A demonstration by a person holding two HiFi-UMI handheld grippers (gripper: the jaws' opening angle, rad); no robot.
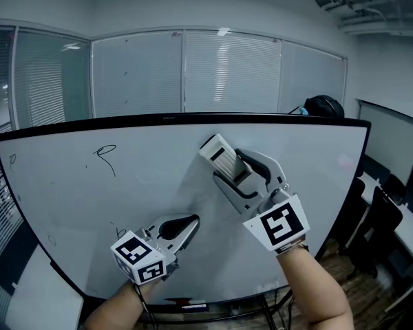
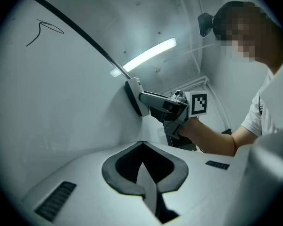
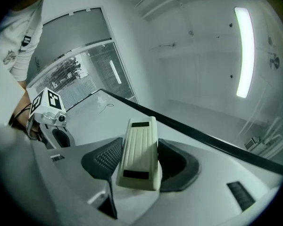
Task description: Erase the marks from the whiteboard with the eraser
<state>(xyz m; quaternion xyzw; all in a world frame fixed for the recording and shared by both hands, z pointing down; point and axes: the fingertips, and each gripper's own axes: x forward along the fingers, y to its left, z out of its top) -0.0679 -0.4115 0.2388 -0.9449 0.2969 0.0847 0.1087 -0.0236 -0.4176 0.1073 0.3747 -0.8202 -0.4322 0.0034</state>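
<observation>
Far left of the whiteboard (image 1: pixel 316 184), a few faint small marks (image 1: pixel 12 159) sit close to the board's edge. Just in from there, on the board's upper left, is a looping black squiggle (image 1: pixel 107 155) with a tail that drops down to the right.

Now down to the board's lower edge, below and right of that squiggle. The left gripper (image 1: pixel 191 222) points up and to the right at the board, its marker cube (image 1: pixel 139 256) nearest the person. Its fingers are pressed together tip to tip, with nothing between them. A short pen stroke (image 1: pixel 117 229) shows on the board just above the cube.

On to the board's upper middle, and here's the right gripper (image 1: pixel 228 170). Its fingers are clamped on either side of the cream, ribbed eraser (image 1: pixel 219 155). The eraser sits right of the squiggle and well apart from it. From the left gripper view its dark face lies flat against the board, just below the black top frame.

Beyond the board's right edge stand dark chairs (image 1: pixel 382 215), and window blinds (image 1: pixel 227 71) run behind its top edge.
</observation>
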